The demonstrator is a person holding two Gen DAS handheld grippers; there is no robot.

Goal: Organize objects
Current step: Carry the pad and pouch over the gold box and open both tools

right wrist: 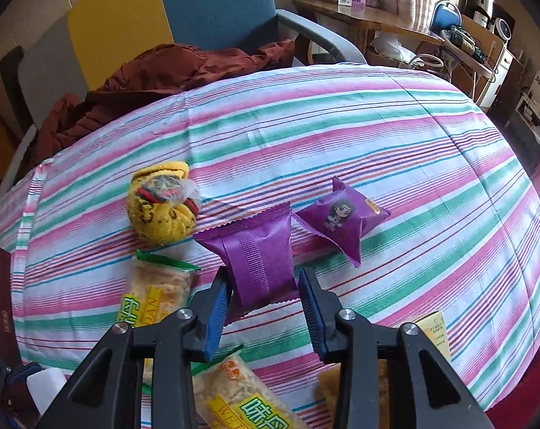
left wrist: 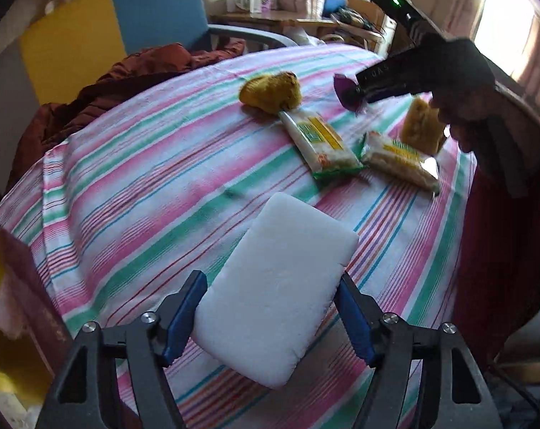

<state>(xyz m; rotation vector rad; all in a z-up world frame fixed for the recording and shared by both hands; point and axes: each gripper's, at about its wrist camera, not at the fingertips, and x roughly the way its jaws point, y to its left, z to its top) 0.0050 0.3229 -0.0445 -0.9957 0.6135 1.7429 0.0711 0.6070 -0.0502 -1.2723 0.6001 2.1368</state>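
A white foam block point(left wrist: 270, 286) lies along my left gripper point(left wrist: 271, 279), whose blue pads point(left wrist: 182, 318) press on its two long sides. In the right wrist view a purple snack packet point(right wrist: 259, 254), seam side up, sits between the fingers of my right gripper point(right wrist: 264, 286), and the pads touch its edges. From the left wrist view the right gripper point(left wrist: 357, 94) holds that packet point(left wrist: 343, 89) just over the far side of the striped tablecloth point(left wrist: 144, 178). A second purple packet point(right wrist: 343, 216) with a cartoon figure lies just to the right.
A yellow knitted bundle point(right wrist: 160, 211) and two green-and-yellow snack packs point(left wrist: 318, 143) point(left wrist: 400, 159) lie near the right gripper, beside a yellow spongy piece point(left wrist: 421, 128). A rust-coloured coat point(right wrist: 155, 82) drapes over the chair point(right wrist: 212, 3) at the far edge. A dark red box point(left wrist: 30, 304) stands at the left.
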